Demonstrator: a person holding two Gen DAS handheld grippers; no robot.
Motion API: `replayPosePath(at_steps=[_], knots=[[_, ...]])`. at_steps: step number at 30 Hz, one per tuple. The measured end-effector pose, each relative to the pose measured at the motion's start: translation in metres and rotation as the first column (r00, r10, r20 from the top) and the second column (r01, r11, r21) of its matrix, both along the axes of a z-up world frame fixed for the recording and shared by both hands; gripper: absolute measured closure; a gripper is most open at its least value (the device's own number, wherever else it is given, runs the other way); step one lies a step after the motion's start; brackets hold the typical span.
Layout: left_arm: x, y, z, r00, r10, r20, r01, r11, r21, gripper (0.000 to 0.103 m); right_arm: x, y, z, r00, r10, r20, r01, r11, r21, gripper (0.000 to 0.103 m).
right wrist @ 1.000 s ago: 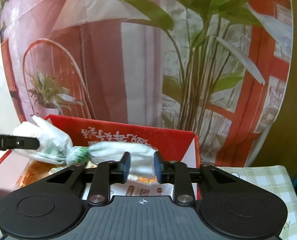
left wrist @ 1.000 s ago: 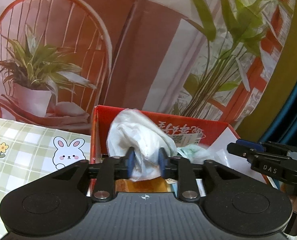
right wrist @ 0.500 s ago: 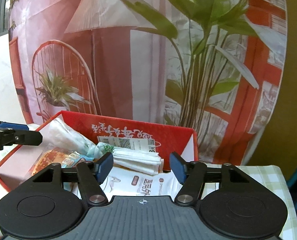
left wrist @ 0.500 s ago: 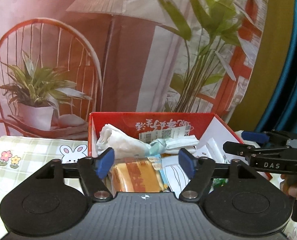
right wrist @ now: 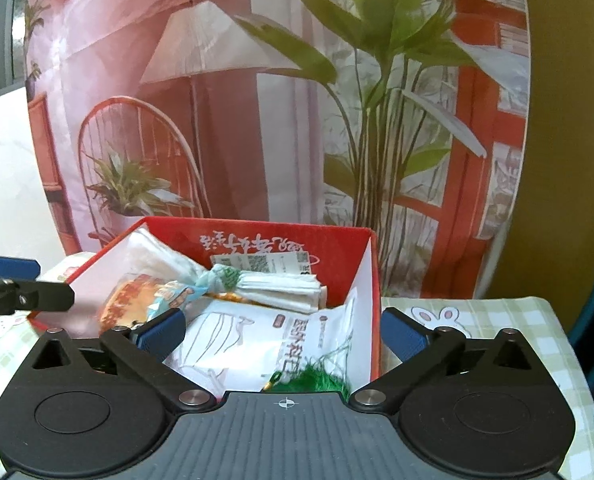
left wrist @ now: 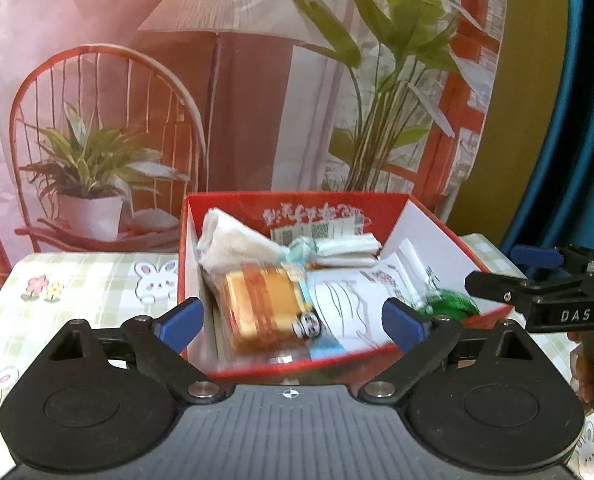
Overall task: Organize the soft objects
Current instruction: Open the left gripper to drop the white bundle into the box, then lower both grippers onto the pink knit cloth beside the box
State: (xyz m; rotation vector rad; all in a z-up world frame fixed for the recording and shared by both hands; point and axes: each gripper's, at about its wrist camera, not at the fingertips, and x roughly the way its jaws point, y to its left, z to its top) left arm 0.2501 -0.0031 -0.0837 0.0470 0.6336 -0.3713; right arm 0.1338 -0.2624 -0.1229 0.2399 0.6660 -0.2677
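Observation:
A red box (left wrist: 233, 206) (right wrist: 169, 226) with white inner walls stands on the tablecloth. At its back lies a white cloth bundle (left wrist: 233, 236) (right wrist: 281, 286) with a green knot in the middle, resting free. An orange packet (left wrist: 265, 304) (right wrist: 133, 300), a white printed pouch (left wrist: 349, 300) (right wrist: 253, 344) and a green tuft (left wrist: 449, 304) (right wrist: 317, 380) lie in front of it. My left gripper (left wrist: 293, 320) hovers at the box's near rim, its jaws opening with nothing gripped. My right gripper (right wrist: 283, 332) does the same from the right side, also holding nothing.
A green checked tablecloth (left wrist: 77, 280) (right wrist: 497, 312) with rabbit prints covers the table on both sides of the box. A printed backdrop (left wrist: 177, 100) of a chair, a lamp and plants hangs close behind. A hand (left wrist: 593, 368) holds the right gripper's handle.
Both grippers let go of the white bundle, spread wide and drew back from the box. The bundle dropped and now lies inside, along the back wall.

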Motion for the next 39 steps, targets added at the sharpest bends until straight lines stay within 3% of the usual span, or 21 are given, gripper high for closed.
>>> replayPosePath(at_steps=[13, 39], knots=[[-0.046, 0.006, -0.017, 0.999, 0.001, -0.032, -0.001, 1.0, 0.006, 0.006, -0.051, 0.027, 0.008, 1.0, 0.01, 0.028, -0.011, 1.0, 0.025, 0.0], [-0.101, 0.015, -0.043, 0.996, 0.039, -0.079, -0.038, 0.999, 0.022, 0.007, -0.103, 0.069, -0.03, 0.997, -0.015, -0.073, 0.019, 0.999, 0.046, 0.0]])
